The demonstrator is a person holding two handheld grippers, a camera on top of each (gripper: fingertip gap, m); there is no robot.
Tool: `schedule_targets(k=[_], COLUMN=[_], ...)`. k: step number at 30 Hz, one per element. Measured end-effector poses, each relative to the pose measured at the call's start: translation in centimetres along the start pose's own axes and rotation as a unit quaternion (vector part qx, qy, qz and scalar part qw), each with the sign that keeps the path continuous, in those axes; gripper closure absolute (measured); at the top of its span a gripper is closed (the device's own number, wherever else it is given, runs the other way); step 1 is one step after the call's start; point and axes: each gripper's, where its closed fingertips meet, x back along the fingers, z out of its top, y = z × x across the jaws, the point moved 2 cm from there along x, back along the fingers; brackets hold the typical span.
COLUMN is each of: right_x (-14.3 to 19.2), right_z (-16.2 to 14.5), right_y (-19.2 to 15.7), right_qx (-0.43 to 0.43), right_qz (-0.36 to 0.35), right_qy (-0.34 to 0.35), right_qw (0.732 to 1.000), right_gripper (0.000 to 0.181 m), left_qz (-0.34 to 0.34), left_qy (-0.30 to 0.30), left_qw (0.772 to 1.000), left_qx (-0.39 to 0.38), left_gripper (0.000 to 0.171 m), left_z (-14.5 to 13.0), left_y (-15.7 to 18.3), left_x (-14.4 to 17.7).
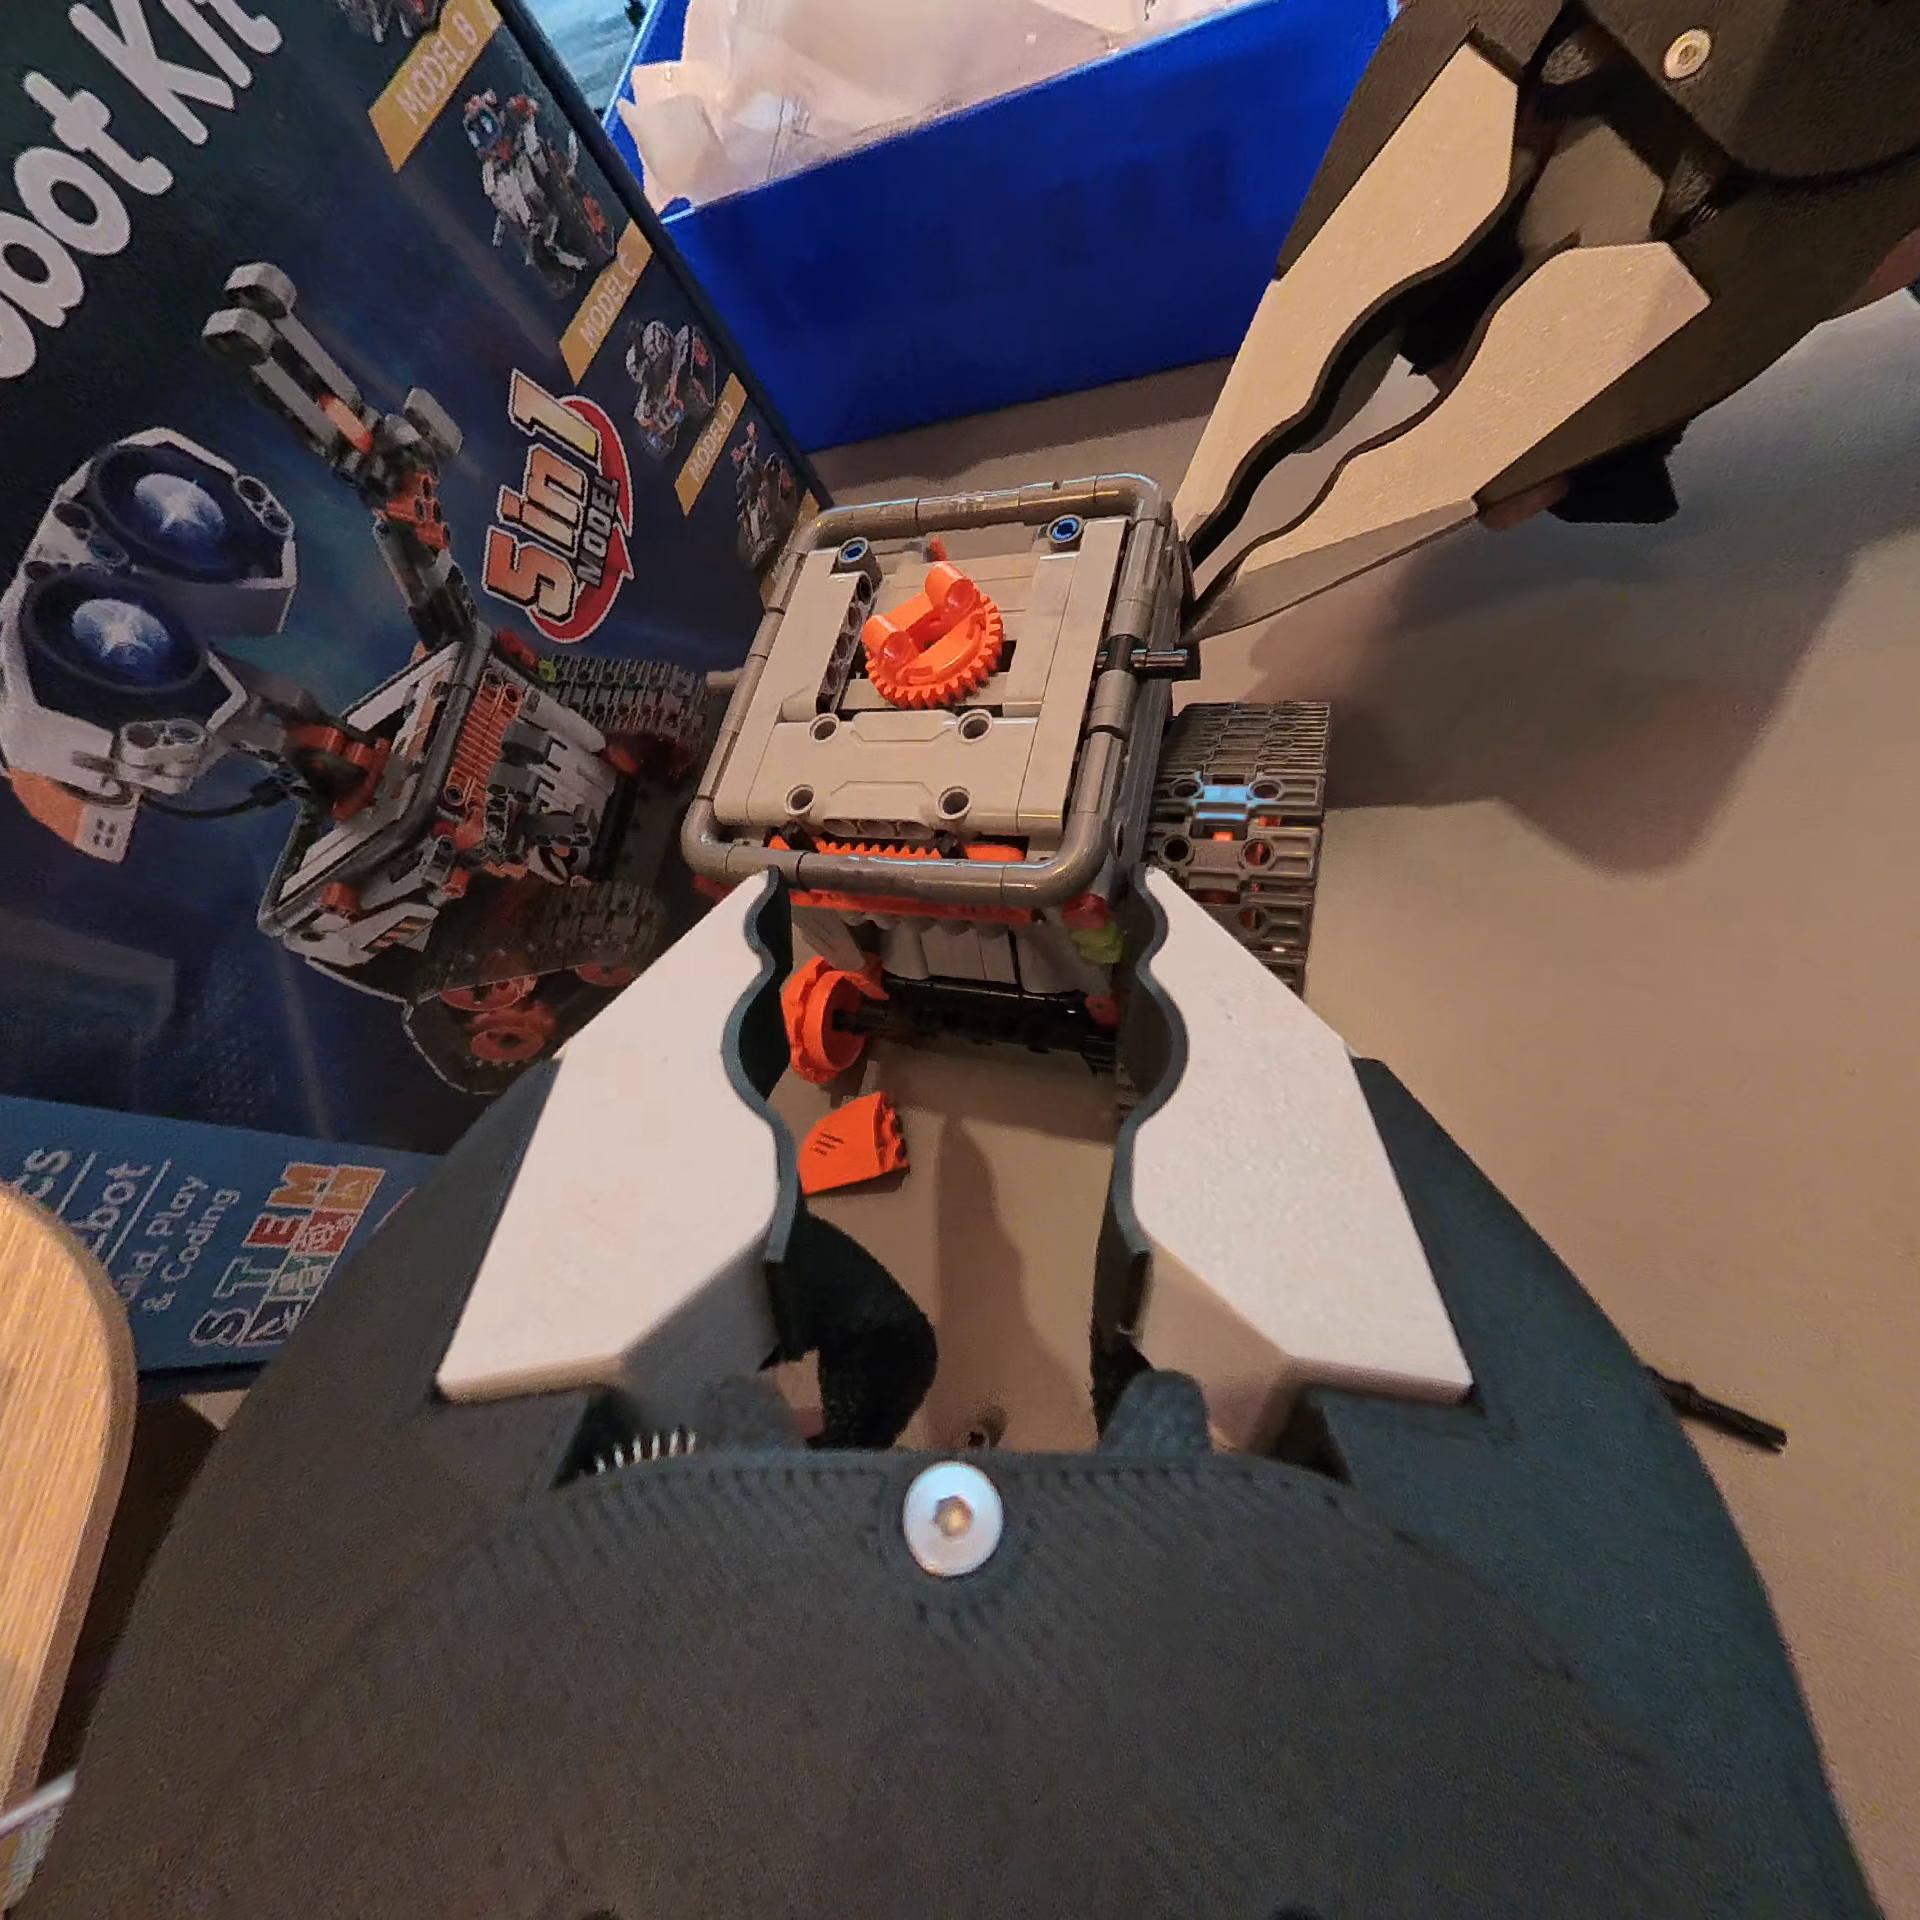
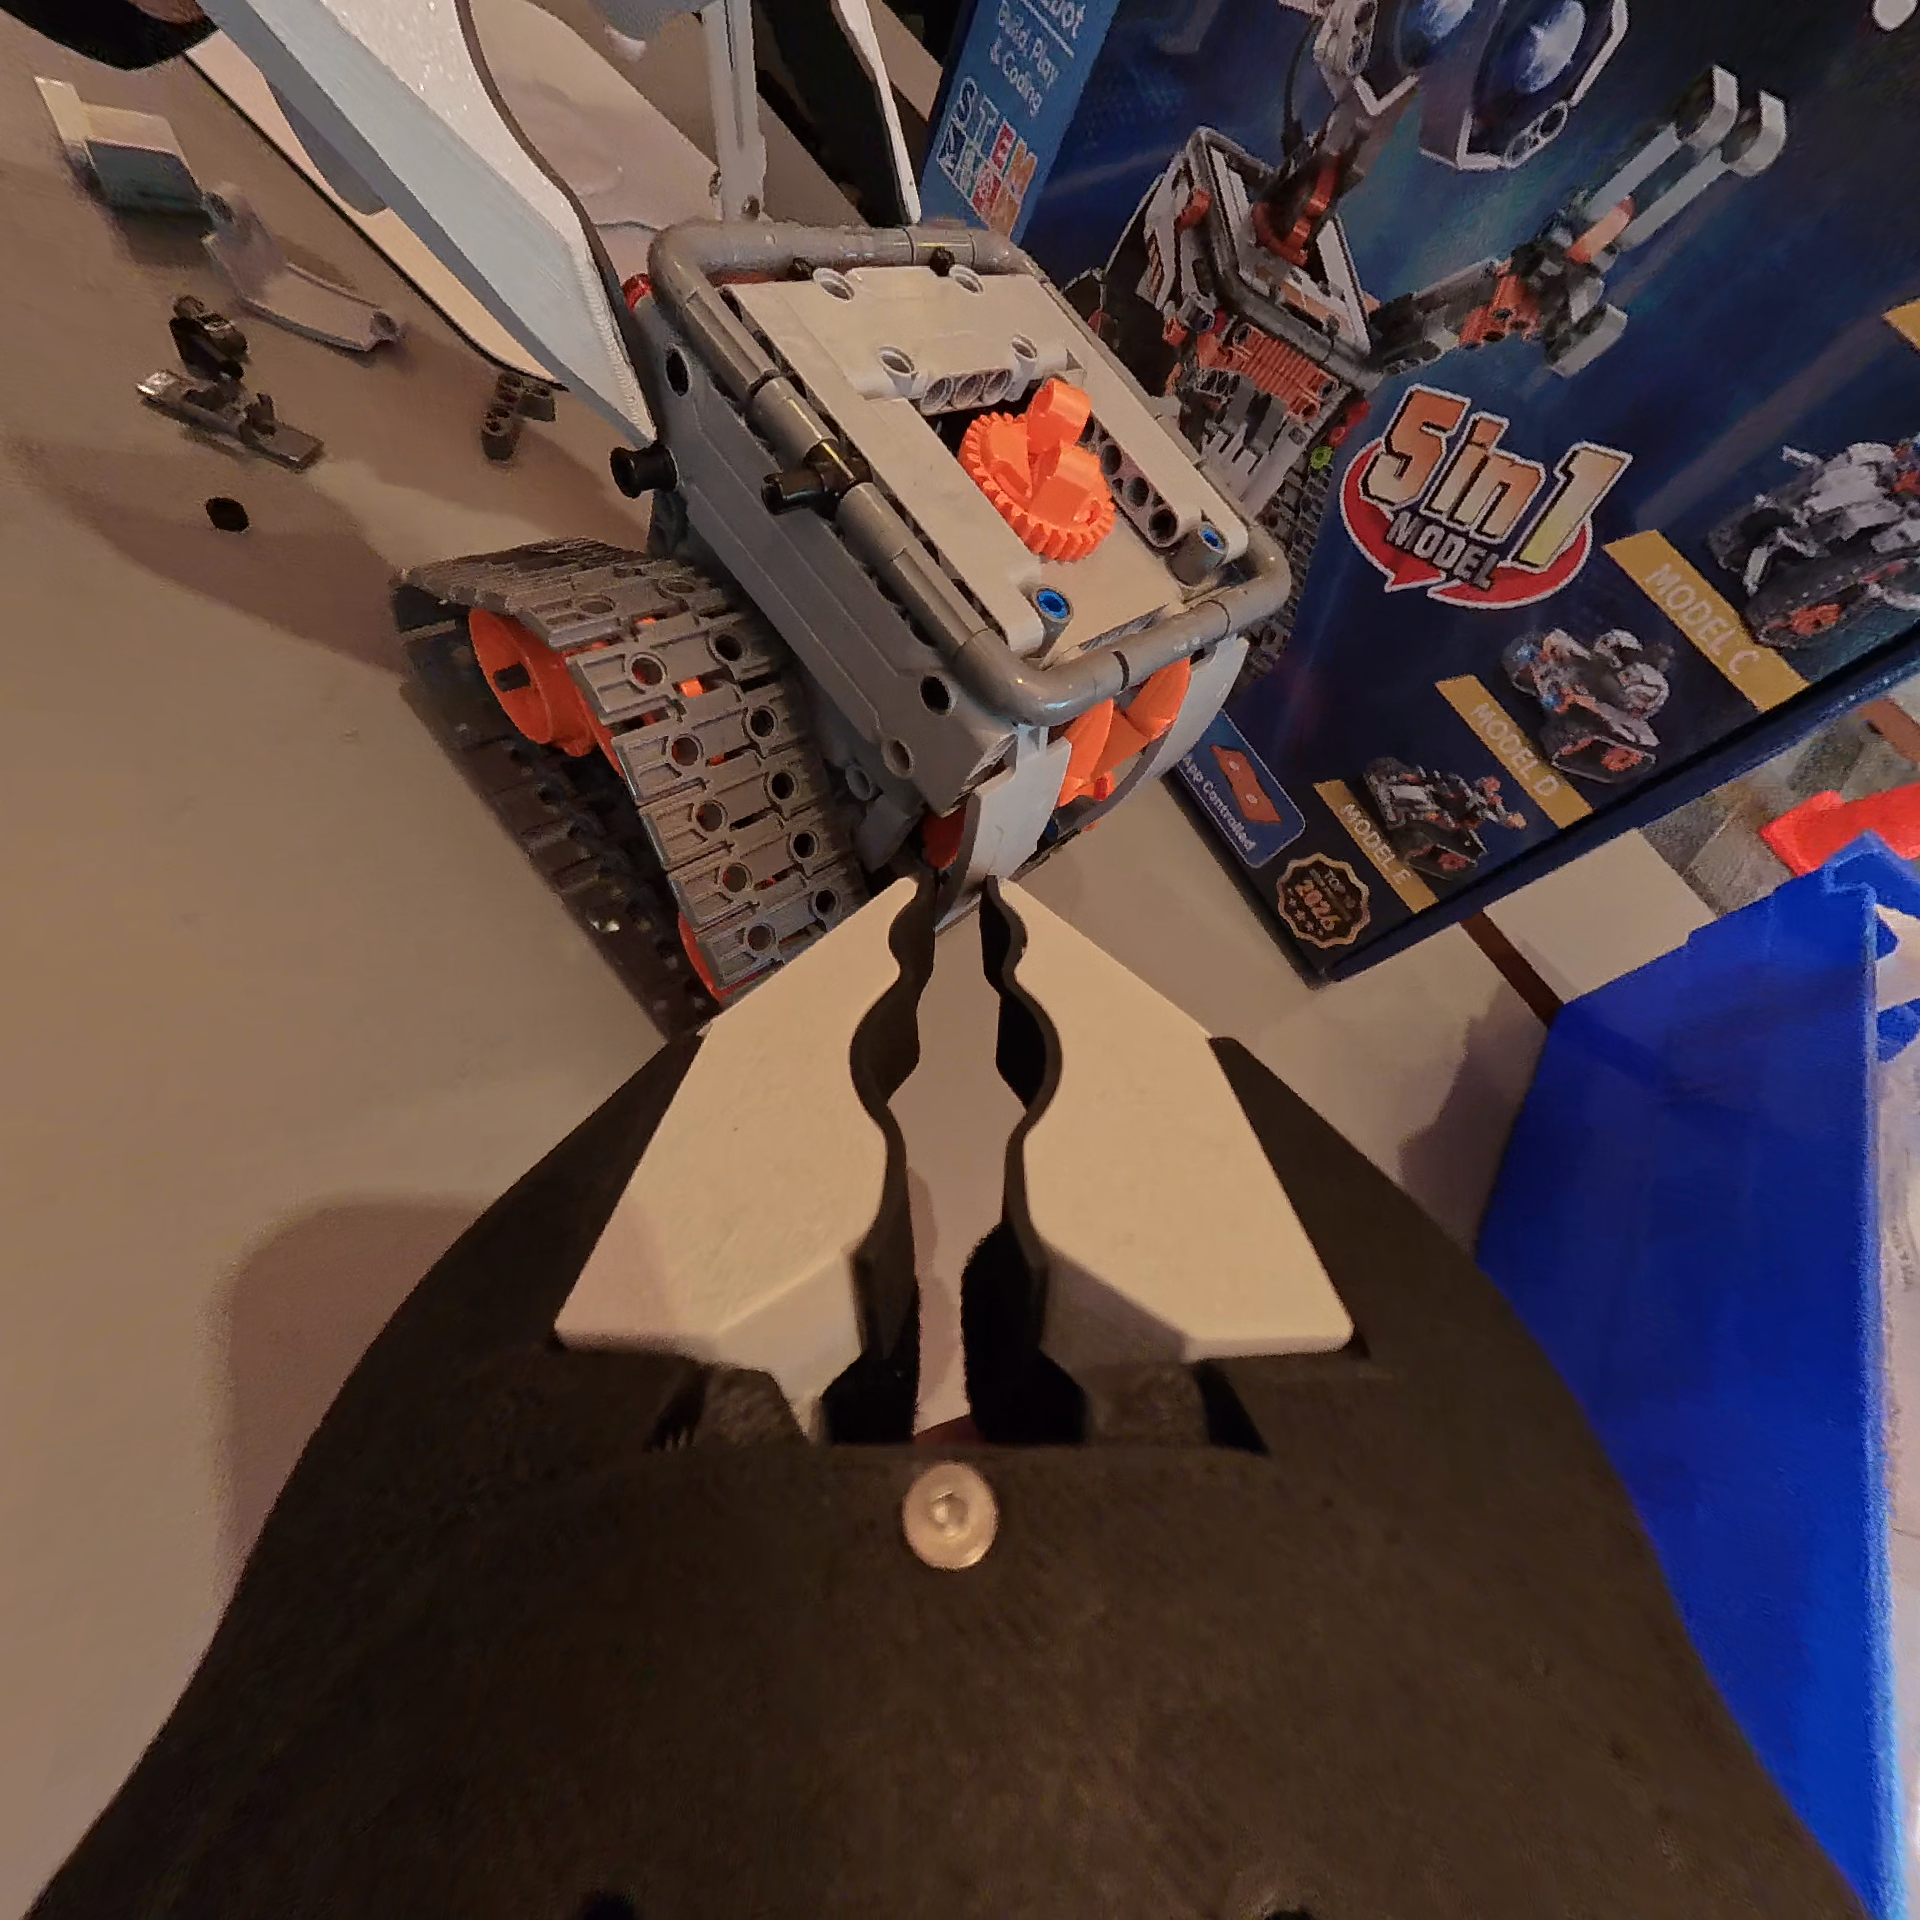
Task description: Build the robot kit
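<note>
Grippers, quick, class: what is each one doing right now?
Left gripper: open, fingers either side of the tracked model.
Right gripper: nearly shut, tips at the model's corner.

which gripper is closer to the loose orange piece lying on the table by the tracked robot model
Left. The left gripper is open, its fingers straddling the orange piece at the tracked model. The right gripper, nearly closed, sits at the model's far end.

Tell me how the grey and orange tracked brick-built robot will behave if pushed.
The tracked brick-built robot would probably roll on its grey tracks. It looks tall, so a high push might tip it. The orange gear and other snapped-on pieces could pop loose.
</note>
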Motion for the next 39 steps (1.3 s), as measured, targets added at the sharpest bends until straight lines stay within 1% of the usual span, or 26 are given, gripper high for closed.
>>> schedule_targets(k=[4, 7, 9, 10, 14, 16, 19, 21, 22, 24, 25, 26, 27, 30, 31, 32, 33, 34, 36, 39], right_x=[1.3, 2.7, 3.6, 4.1, 5.7, 6.5, 7.4, 7.8, 8.0, 8.3, 8.5, 8.6, 8.6, 8.1, 7.9, 7.7, 7.7, 7.7, 7.8, 8.6], right_z=[-1.0, -2.2, -2.9, -3.2, -3.7, -3.8, -4.3, -4.4, -4.3, -3.8, -3.9, -4.0, -4.2, -4.3, -4.2, -4.3, -4.4, -4.4, -4.6, -5.2], right_y=[0.8, 1.5, 1.6, 1.5, 1.2, 0.7, 0.6, 0.5, 0.3, 0.5, 0.6, 0.7, 0.7, 0.1, -0.2, -0.4, -0.4, -0.4, -0.3, -0.1], right_qx=[-0.017, -0.022, -0.022, -0.026, -0.031, -0.022, 0.005, -0.001, -0.009, -0.025, -0.029, -0.035, -0.043, -0.039, -0.041, -0.042, -0.040, -0.042, -0.052, -0.048], right_qz=[0.000, -0.007, -0.006, 0.002, 0.026, 0.043, 0.045, 0.053, 0.058, 0.050, 0.045, 0.041, 0.039, 0.037, 0.041, 0.045, 0.043, 0.039, 0.037, 0.010], right_qy=[-0.027, -0.058, -0.072, -0.076, -0.068, -0.068, -0.087, -0.079, -0.066, -0.050, -0.050, -0.048, -0.046, -0.039, -0.037, -0.037, -0.037, -0.037, -0.044, -0.064], right_qw=[1.000, 0.998, 0.997, 0.997, 0.997, 0.996, 0.995, 0.996, 0.996, 0.997, 0.997, 0.997, 0.997, 0.998, 0.998, 0.997, 0.998, 0.998, 0.997, 0.997], right_gripper=[0.176, 0.176, 0.176, 0.176, 0.176, 0.176, 0.177, 0.175, 0.164, 0.157, 0.154, 0.152, 0.151, 0.157, 0.157, 0.156, 0.158, 0.159, 0.154, 0.151], left_qz=[-0.008, -0.020, -0.028, -0.030, -0.043, -0.052, -0.070, -0.076, -0.065, -0.046, -0.044, -0.049, -0.056, -0.050, -0.055, -0.057, -0.062, -0.074, -0.097, -0.095], left_qy=[0.005, 0.015, 0.023, 0.022, 0.017, 0.027, 0.033, 0.028, 0.029, 0.048, 0.057, 0.053, 0.037, -0.010, -0.018, -0.024, -0.030, -0.033, -0.022, 0.001], left_qw=[1.000, 0.999, 0.999, 0.998, 0.998, 0.998, 0.996, 0.995, 0.995, 0.997, 0.997, 0.997, 0.998, 0.998, 0.998, 0.998, 0.998, 0.997, 0.995, 0.995], left_qx=[-0.015, -0.029, -0.034, -0.040, -0.048, -0.038, -0.040, -0.061, -0.063, -0.048, -0.030, -0.019, -0.017, -0.030, -0.023, -0.016, -0.010, 0.005, 0.017, 0.025], left_gripper=[0.110, 0.112, 0.122, 0.122, 0.122, 0.122, 0.123, 0.128, 0.124, 0.114, 0.104, 0.091, 0.080, 0.056, 0.053, 0.056, 0.051, 0.051, 0.062, 0.063], left_z=[1.2, 2.7, 3.9, 4.2, 4.3, 4.3, 4.7, 4.7, 4.9, 5.7, 6.1, 6.2, 6.0, 5.3, 5.1, 5.0, 4.8, 4.8, 4.8, 5.1], left_y=[0.8, 1.8, 2.7, 3.1, 4.3, 5.1, 7.1, 7.9, 7.6, 6.2, 5.7, 5.6, 5.9, 6.5, 6.7, 6.6, 6.5, 6.7, 7.1, 7.2], left_x=[-1.2, -2.1, -2.4, -2.5, -2.8, -2.6, -1.7, -1.0, -0.6, 0.0, 0.1, -0.2, -0.8, -2.8, -3.4, -3.9, -4.3, -4.6, -5.0, -5.3])
